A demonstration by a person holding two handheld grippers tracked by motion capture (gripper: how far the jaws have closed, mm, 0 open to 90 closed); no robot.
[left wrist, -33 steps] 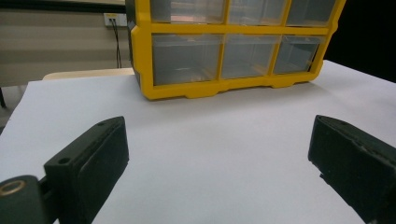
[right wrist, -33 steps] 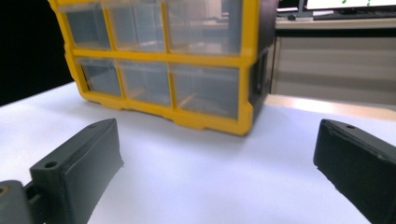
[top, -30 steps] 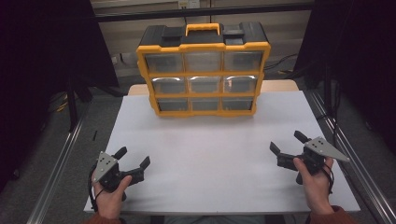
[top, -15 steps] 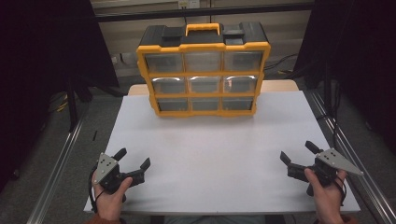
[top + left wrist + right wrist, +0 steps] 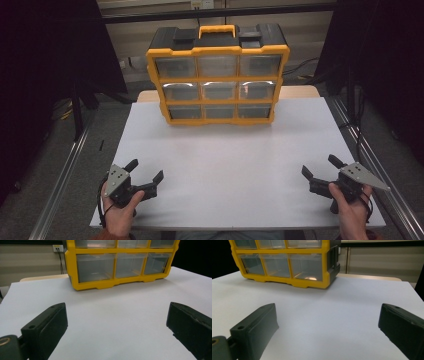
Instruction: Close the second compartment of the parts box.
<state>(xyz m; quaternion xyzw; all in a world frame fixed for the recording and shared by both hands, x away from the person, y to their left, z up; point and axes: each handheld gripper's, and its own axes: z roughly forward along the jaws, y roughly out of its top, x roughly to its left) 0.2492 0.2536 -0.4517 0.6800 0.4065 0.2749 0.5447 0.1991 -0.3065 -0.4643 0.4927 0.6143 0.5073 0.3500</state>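
Observation:
A yellow and black organizer case (image 5: 217, 75) with clear drawers stands upright at the back of the white table (image 5: 230, 165). Its lower drawers (image 5: 117, 265) look see-through and bare; the same case (image 5: 284, 263) appears in the right gripper view. My left gripper (image 5: 146, 170) rests near the front left edge, open, nothing between its jaws. My right gripper (image 5: 321, 166) sits near the front right corner, also open and holding nothing. Both point toward the case from well short of it. In each gripper view the two black jaws stand wide apart over bare white tabletop.
Metal rails (image 5: 65, 170) run along both sides of the table. Dark curtains (image 5: 45, 60) hang at left and right. A beige wall with an outlet (image 5: 57, 247) lies behind the case. Wide bare tabletop lies between the grippers and the case.
My right gripper has pulled back toward the front right corner of the table, still open. The left gripper has stayed where it was.

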